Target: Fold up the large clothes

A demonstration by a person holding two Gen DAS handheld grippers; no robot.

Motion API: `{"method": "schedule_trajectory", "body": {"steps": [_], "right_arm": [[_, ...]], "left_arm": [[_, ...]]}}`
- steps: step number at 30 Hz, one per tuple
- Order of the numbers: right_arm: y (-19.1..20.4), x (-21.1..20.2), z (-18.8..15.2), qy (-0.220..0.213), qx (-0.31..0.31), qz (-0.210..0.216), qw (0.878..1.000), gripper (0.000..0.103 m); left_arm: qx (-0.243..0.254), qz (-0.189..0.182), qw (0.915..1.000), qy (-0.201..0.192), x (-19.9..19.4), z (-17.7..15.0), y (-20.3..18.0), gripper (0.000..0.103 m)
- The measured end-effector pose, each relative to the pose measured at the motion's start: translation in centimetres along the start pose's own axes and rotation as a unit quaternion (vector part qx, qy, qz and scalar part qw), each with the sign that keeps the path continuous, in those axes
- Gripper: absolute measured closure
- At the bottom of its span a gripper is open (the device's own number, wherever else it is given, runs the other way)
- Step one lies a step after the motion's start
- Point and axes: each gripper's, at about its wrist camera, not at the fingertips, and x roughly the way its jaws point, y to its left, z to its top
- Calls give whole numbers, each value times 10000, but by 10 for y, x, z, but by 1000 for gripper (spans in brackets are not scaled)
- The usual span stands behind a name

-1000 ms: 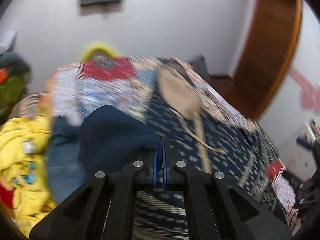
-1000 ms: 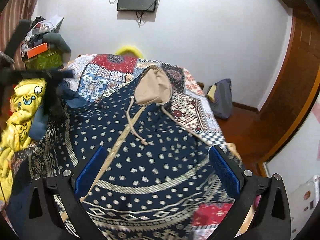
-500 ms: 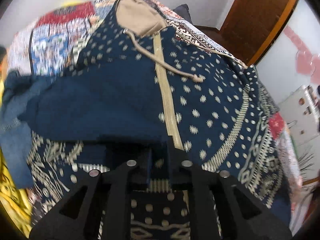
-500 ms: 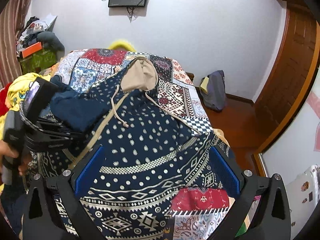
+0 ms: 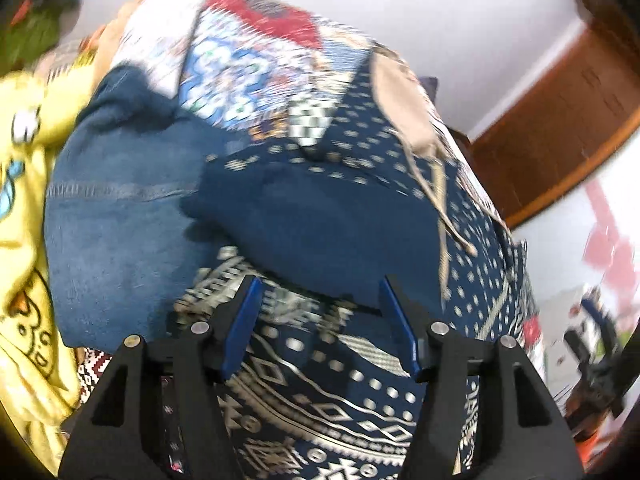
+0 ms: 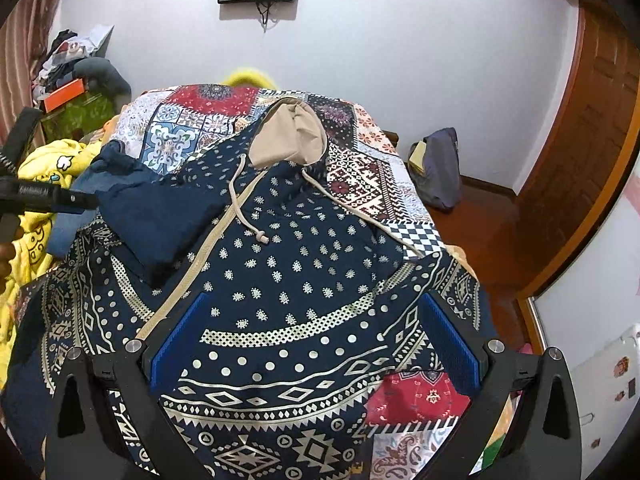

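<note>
A large navy hooded garment (image 6: 304,280) with white dots, geometric bands and a beige hood (image 6: 290,136) lies spread on the bed. Its plain navy left sleeve (image 6: 160,220) lies folded across the chest; it also shows in the left wrist view (image 5: 332,224). My left gripper (image 5: 322,316) is open and empty, just in front of the folded sleeve; it appears at the left edge of the right wrist view (image 6: 44,196). My right gripper (image 6: 316,340) is open and empty above the lower front of the garment.
A patchwork bedspread (image 6: 200,120) covers the bed. Blue denim (image 5: 120,232) and yellow printed clothes (image 5: 24,288) are piled on the left. A bag (image 6: 436,168) sits on the floor by the wall, a wooden door (image 6: 592,160) on the right.
My left gripper let go of the navy sleeve, opened and drew back; the sleeve now rests across the chest. My right gripper stayed open, shifting slightly.
</note>
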Motion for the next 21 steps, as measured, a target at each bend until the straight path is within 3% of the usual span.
{"method": "schedule_trajectory", "body": {"steps": [5,10,12,14,15,18,21], "right_arm": [[-6,11,-5,138,12,-79,9999,0],[-18,20,-9,290,186,-97,9994,0],[-22,22,-11,330,261,-91,9991,0],[-26,22,-13,354,314,-105,9988,0],[-29,22,-15,361,339,-117,9987,0],[-36,19,-16,343,408,-124,9985,0],[-45,10,-16,277,492,-128,9983,0]], "left_arm": [[-848,-465,9951,183,27,11,45,43],[-1285,-422,9908,-33,45,20,59,46],[-1295,-233,9912,-121,46,26,60,62],[-1121,116,9935,-178,47,35,56,79],[-969,295,9946,-225,46,39,51,83],[-333,808,9954,-404,36,46,25,87],[282,1217,9908,-529,25,53,-9,88]]}}
